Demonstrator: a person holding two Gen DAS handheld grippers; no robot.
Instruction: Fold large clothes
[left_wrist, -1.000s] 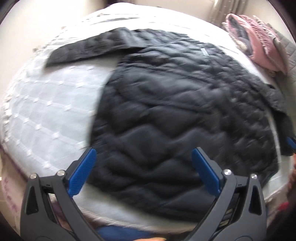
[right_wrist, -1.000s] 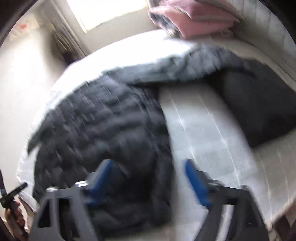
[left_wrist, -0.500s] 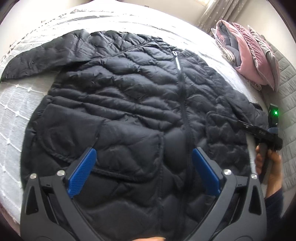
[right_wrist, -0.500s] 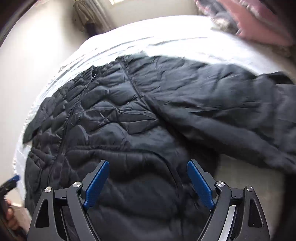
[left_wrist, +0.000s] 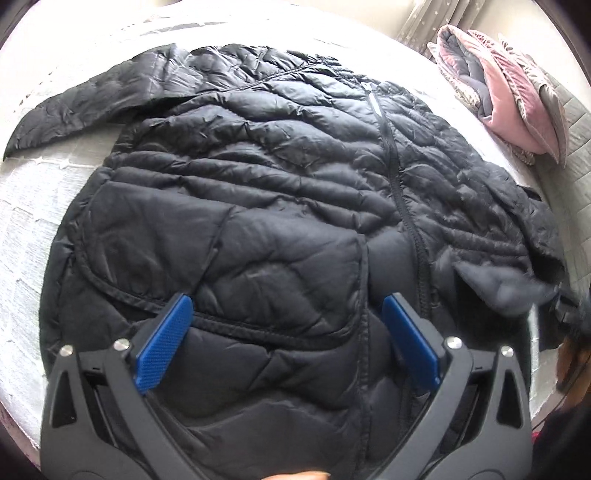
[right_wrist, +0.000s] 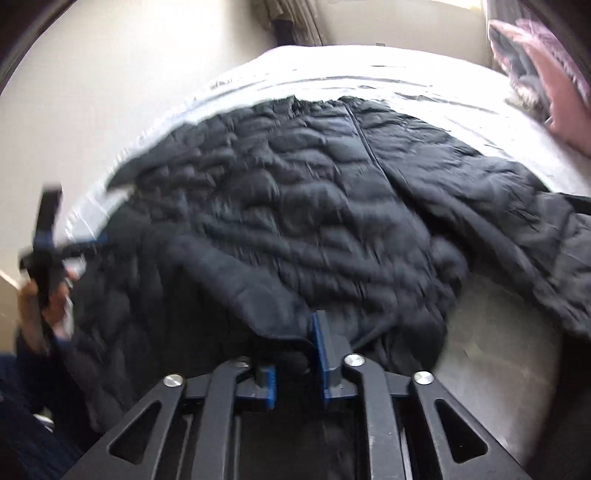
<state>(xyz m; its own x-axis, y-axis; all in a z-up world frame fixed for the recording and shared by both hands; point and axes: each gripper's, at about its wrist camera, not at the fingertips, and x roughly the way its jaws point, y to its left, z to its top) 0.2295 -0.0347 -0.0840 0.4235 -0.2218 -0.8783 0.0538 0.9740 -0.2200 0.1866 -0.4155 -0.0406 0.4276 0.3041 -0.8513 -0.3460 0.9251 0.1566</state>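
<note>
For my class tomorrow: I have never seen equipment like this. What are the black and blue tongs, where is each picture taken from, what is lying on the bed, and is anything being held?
No robot here: a person holds a hand-operated clamp in each hand, each with a wide-angle camera looking along its two blue-padded fingers. One picture is from the left gripper, the other from the right gripper.

A black quilted jacket, zipped, lies spread front-up on a white bed. Folded pink bedding sits at the far corner.

The left gripper is open above the hem, holding nothing. The right gripper is closed on a bottom corner of the jacket, which looks raised off the bed. That picture is blurred.
</note>
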